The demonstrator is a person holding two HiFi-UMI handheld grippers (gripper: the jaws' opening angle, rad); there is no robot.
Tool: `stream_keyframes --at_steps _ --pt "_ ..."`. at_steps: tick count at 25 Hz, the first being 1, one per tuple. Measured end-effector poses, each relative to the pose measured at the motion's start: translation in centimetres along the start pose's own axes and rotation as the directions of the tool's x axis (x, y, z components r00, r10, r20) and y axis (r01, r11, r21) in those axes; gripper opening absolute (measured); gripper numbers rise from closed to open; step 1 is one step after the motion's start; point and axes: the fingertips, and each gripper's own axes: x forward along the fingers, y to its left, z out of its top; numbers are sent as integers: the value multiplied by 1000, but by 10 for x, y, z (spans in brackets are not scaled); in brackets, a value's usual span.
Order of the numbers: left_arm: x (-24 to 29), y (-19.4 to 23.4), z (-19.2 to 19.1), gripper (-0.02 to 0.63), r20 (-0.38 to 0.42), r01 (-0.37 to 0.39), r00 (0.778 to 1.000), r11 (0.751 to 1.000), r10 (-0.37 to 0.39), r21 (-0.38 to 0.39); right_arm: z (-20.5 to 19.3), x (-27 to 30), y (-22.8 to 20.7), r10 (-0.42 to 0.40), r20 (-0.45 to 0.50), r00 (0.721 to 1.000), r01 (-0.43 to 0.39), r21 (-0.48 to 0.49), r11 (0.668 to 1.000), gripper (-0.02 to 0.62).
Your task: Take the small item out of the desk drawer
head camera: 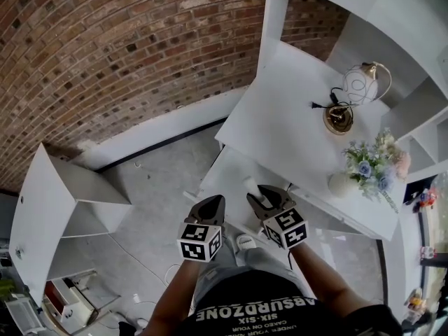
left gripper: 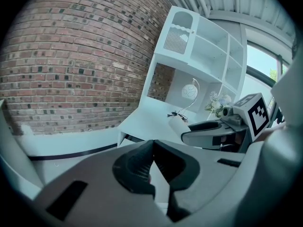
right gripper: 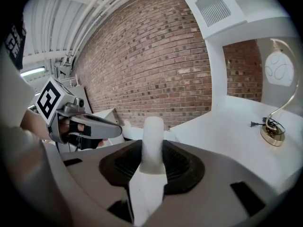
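Observation:
My right gripper [head camera: 261, 196] is shut on a small white cylinder [head camera: 252, 185], held upright above the open white drawer [head camera: 222, 172] at the desk's front. In the right gripper view the cylinder [right gripper: 153, 129] stands clamped between the dark pads, with the right gripper [right gripper: 153, 148] closed round its lower part. My left gripper [head camera: 212, 207] hovers just to the left of it, shut with nothing inside; its jaws meet at the tips [left gripper: 153, 142]. From the left gripper view the right gripper [left gripper: 191, 135] and the cylinder [left gripper: 177, 125] show at the right.
The white desk [head camera: 280, 110] carries a brass lamp with a round white shade [head camera: 353, 93] and a vase of flowers [head camera: 367, 168]. A white shelf unit [left gripper: 203, 46] rises behind it. A white cabinet [head camera: 49, 208] stands on the floor at the left, below the brick wall [head camera: 105, 40].

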Motion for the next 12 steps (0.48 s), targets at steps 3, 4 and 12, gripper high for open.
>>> stream_keyframes --at_steps 3,4,12 --pt "-2 -6 1 5 4 0 1000 1000 0 5 6 -9 3 4 26 1000 -4 4 1000 130" --pt "-3 -7 1 5 6 0 1000 1000 0 7 8 -12 4 4 35 999 -4 4 1000 129" --pt "-7 -22 6 5 24 -2 1000 1000 2 19 21 -36 8 9 91 996 -10 12 1000 129"
